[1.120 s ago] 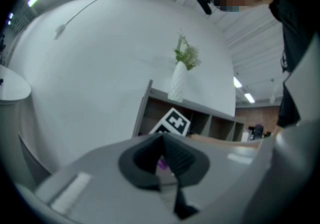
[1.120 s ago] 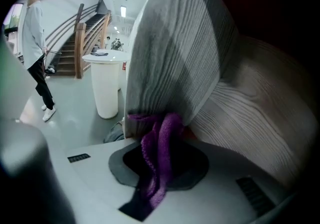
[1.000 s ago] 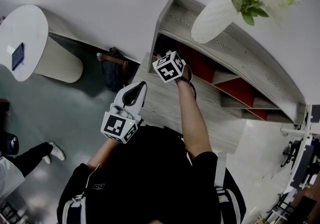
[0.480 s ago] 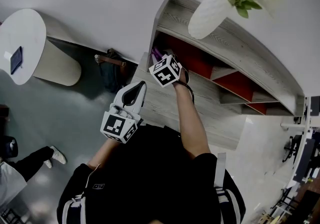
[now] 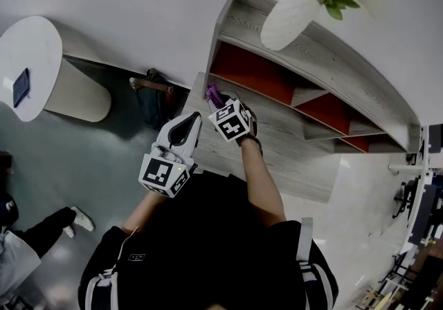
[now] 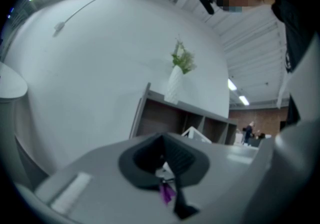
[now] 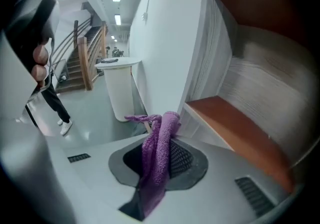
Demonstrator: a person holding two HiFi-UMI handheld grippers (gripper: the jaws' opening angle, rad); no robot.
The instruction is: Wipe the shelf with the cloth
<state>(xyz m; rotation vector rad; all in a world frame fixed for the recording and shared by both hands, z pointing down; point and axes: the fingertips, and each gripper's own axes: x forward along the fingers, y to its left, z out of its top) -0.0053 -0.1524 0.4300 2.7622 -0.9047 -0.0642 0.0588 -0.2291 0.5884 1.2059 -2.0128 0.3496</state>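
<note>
The grey wooden shelf [image 5: 297, 153] with red back panels stands against the white wall. My right gripper [image 5: 220, 102] hovers over the shelf's lower board near its left end, just outside the leftmost compartment. It is shut on a purple cloth [image 5: 213, 95]. In the right gripper view the cloth [image 7: 159, 150] hangs pinched between the jaws, with the compartment's orange-red board [image 7: 235, 130] to the right. My left gripper [image 5: 194, 120] is held lower left of the right one, off the shelf's front edge, jaws together and holding nothing. The left gripper view looks at the shelf [image 6: 165, 118].
A white vase [image 5: 285, 16] with a green plant stands on the shelf's top board. A dark bag [image 5: 154, 93] lies on the floor beside the shelf's left end. A round white table [image 5: 34, 59] is at the far left. A person's leg with a white shoe [image 5: 77, 219] shows at lower left.
My right gripper has drawn back out of the leftmost compartment toward me with the cloth, uncovering the red back panel. The left gripper has stayed put.
</note>
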